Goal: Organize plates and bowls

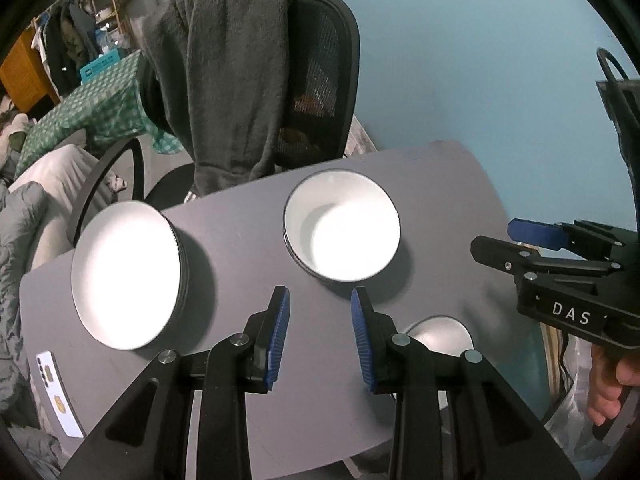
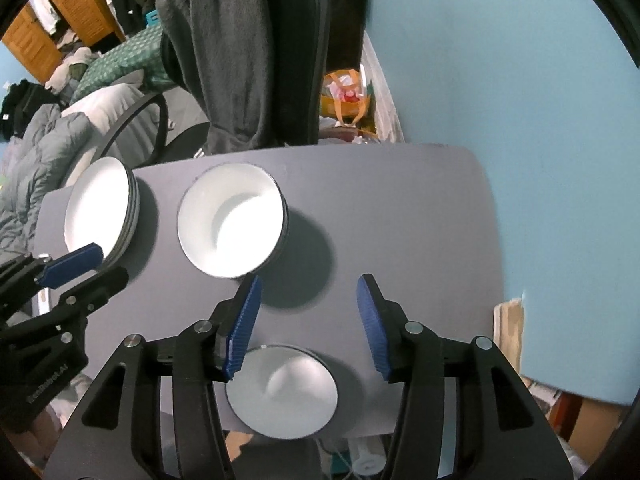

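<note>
A stack of white plates with dark rims [image 1: 126, 276] [image 2: 98, 208] sits at the left of the grey table [image 1: 248, 232] [image 2: 400, 216]. Beside it, toward the middle, is a stack of white bowls [image 1: 342, 226] [image 2: 230, 218]. A single small white bowl [image 1: 440, 336] [image 2: 282, 390] rests near the front edge, partly hidden by fingers. My left gripper [image 1: 320, 300] [image 2: 112, 262] hangs open above the table between plates and bowls, holding nothing. My right gripper [image 2: 311, 284] [image 1: 494, 236] is open above the small bowl, empty.
A black office chair with a dark grey towel [image 1: 240, 80] [image 2: 232, 60] draped over it stands behind the table. A white phone [image 1: 56, 392] lies at the table's left front corner. A hand [image 1: 608, 384] holds the right gripper. Bedding lies to the left, a blue wall to the right.
</note>
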